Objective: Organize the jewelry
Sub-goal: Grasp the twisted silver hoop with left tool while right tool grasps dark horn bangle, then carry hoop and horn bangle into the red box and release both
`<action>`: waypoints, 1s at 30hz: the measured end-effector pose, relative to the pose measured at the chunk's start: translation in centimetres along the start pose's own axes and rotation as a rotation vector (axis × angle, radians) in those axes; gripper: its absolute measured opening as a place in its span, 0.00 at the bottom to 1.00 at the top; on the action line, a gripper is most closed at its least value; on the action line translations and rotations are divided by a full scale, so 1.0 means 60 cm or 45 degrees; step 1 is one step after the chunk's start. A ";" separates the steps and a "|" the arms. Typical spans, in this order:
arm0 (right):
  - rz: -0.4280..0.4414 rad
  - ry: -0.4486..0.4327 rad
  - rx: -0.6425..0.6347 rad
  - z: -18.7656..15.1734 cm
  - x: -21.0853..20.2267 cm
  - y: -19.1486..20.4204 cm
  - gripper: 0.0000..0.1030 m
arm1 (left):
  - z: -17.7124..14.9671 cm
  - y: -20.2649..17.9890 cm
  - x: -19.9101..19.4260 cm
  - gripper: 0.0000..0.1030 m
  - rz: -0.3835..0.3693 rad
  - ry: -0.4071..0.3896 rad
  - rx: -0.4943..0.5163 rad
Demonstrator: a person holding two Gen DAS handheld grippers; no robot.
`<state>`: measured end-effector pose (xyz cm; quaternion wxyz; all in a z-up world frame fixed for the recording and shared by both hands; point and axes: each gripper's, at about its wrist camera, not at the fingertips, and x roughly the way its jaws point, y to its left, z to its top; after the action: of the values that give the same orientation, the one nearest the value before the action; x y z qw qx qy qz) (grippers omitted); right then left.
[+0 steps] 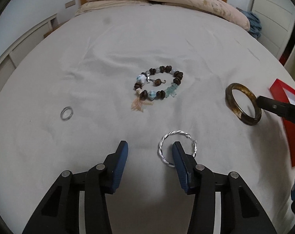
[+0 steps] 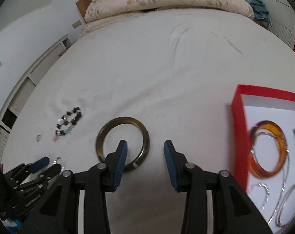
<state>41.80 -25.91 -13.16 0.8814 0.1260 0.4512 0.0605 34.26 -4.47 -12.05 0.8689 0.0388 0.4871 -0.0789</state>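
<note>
- Now your left claw [image 1: 149, 146] stands spread, its right finger inside the silver bangle [image 1: 176, 148].
- Your right claw [image 2: 145, 145] stands spread, its left finger inside the dark bangle [image 2: 123, 144].

On the bed [image 1: 167, 39] before you, the beaded bracelet [image 1: 158, 84] lies near the middle. The small ring [image 1: 66, 113] lies to its left, toward the left edge. The bangle [image 1: 243, 104] lies to its right, and the box [image 2: 240, 136] stands right of that, by the bed's right edge, with an open bangle [image 2: 268, 152] and chains inside. Nearer you than the bracelet lies the twisted ring [image 1: 176, 148], and your left gripper [image 1: 150, 149] has one finger inside its loop. Your right gripper [image 2: 145, 149] has one finger inside the bangle. The folded quilt [image 2: 167, 2] lies along the far edge.
</note>
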 end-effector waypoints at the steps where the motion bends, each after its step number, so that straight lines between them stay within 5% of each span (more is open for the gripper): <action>1: 0.010 0.017 -0.002 0.001 0.010 0.000 0.35 | -0.001 -0.002 0.000 0.45 0.001 -0.001 0.017; 9: -0.071 0.049 -0.123 0.004 0.053 0.028 0.34 | 0.002 -0.012 0.006 0.33 -0.009 -0.040 0.072; 15: -0.090 0.032 -0.161 0.007 0.052 0.034 0.09 | 0.003 -0.029 0.002 0.06 -0.029 -0.078 0.121; 30: -0.028 -0.118 -0.126 0.003 -0.083 0.037 0.08 | 0.031 -0.024 -0.083 0.05 -0.016 -0.136 0.028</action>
<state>39.03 -24.92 -8.60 0.9071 0.0801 0.4078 0.0671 33.02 -5.66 -6.85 0.8926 0.0409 0.4395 -0.0917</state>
